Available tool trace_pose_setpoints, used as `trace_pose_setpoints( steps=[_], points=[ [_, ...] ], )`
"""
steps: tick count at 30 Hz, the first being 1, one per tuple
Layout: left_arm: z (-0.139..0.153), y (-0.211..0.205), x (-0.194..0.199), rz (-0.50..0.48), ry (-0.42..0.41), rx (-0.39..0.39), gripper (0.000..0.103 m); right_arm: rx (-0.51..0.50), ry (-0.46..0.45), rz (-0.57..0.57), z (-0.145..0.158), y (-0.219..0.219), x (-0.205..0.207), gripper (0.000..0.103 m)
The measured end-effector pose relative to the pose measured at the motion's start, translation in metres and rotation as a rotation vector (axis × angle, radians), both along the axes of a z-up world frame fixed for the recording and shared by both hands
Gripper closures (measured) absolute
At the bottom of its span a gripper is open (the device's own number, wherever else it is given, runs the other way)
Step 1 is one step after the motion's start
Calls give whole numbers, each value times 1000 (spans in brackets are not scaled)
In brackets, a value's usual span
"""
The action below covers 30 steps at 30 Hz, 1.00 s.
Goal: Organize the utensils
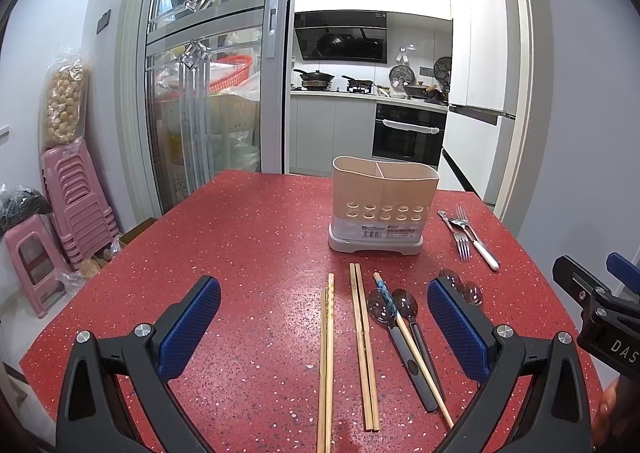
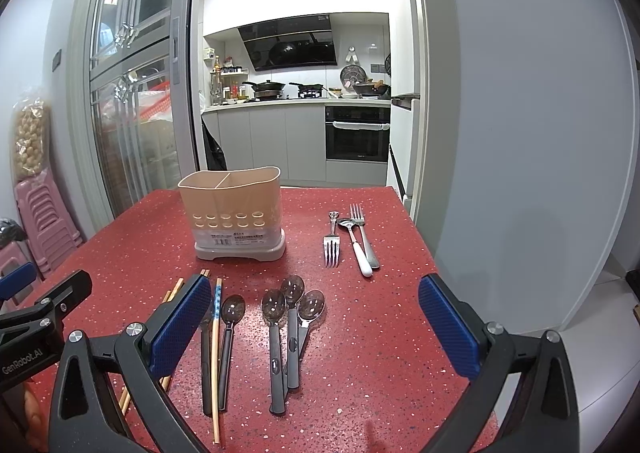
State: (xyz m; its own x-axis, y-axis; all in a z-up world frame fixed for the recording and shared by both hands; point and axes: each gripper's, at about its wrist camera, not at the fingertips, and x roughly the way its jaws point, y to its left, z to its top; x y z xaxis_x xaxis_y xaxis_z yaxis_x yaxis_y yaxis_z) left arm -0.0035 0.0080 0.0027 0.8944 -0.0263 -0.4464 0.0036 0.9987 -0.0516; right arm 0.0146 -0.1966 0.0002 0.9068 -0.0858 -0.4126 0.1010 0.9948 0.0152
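Worktop (image 1: 240, 237) ran bare along its left half; I had open room there. Left tongs (image 1: 324, 317) and right tongs (image 2: 316, 317) both stood wide apart, holding nothing. Caddy (image 1: 384, 205) sat upright near the far edge. Chopsticks (image 1: 362, 349) lay between my left fingers. Only the right view showed the three clustered spoons (image 2: 288, 317) fully; forks (image 2: 352, 237) lay near the right edge.

On the red table (image 2: 380, 333) lie five chopsticks (image 1: 362, 345), five dark-handled spoons (image 2: 292, 329), two forks (image 2: 331, 241), one white-handled spoon (image 2: 356, 249), and one two-compartment holder (image 2: 236, 213).
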Motion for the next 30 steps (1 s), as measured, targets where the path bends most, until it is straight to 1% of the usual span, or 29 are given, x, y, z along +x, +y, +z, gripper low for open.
trace_pose_setpoints(
  steps=[16,23,26,28,30],
  points=[
    [0,1,3,-6,20,1,0,7,18,11,-3,2,4,0],
    [-3,2,12,-10,53,4,0,7,39,28,-4,1,12,0],
    [-7,3,19,-6,86,13,0,13,64,44,-4,-1,20,0],
    [-13,6,27,-8,130,18,0,22,94,54,-6,-4,27,0],
    [-21,11,38,-7,190,33,0,43,145,71,-10,-11,38,0]
  ],
)
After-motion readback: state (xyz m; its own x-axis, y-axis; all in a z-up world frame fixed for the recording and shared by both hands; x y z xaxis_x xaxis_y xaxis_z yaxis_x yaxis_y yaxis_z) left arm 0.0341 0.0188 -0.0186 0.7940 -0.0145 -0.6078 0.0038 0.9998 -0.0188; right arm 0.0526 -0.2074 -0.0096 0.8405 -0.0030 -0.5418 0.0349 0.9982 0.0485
